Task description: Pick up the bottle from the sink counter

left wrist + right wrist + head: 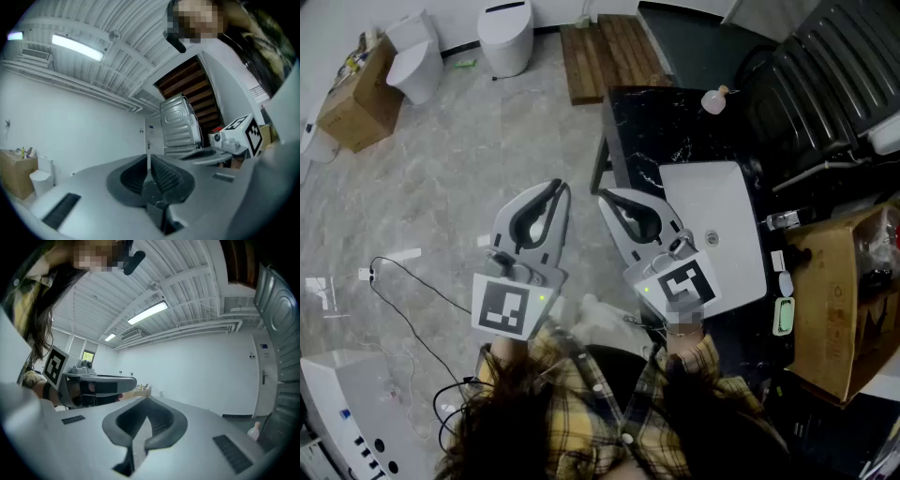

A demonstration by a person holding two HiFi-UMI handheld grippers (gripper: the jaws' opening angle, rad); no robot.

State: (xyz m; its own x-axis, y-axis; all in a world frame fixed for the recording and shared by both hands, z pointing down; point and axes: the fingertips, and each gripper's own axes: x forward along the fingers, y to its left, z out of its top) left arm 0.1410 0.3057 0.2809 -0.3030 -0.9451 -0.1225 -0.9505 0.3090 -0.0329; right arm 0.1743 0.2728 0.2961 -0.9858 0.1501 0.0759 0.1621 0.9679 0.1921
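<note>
A small pale bottle (714,98) with a pinkish cap stands on the black marble counter (647,122), beyond the white sink (712,230). It also shows low at the right in the right gripper view as the bottle (253,431). My left gripper (555,186) hangs over the floor left of the counter, jaws shut and empty. My right gripper (603,195) hovers by the counter's near left edge, well short of the bottle, also shut with nothing in it. Both point up and level, with the tips of the left gripper (148,157) and of the right gripper (147,399) meeting.
A faucet (783,220) and a green soap dish (783,316) sit right of the sink. A cardboard box (834,300) stands at the right, a dark ribbed cover (834,75) at the back right. Toilets (508,36), a wooden pallet (609,52) and a cable (403,300) are on the floor.
</note>
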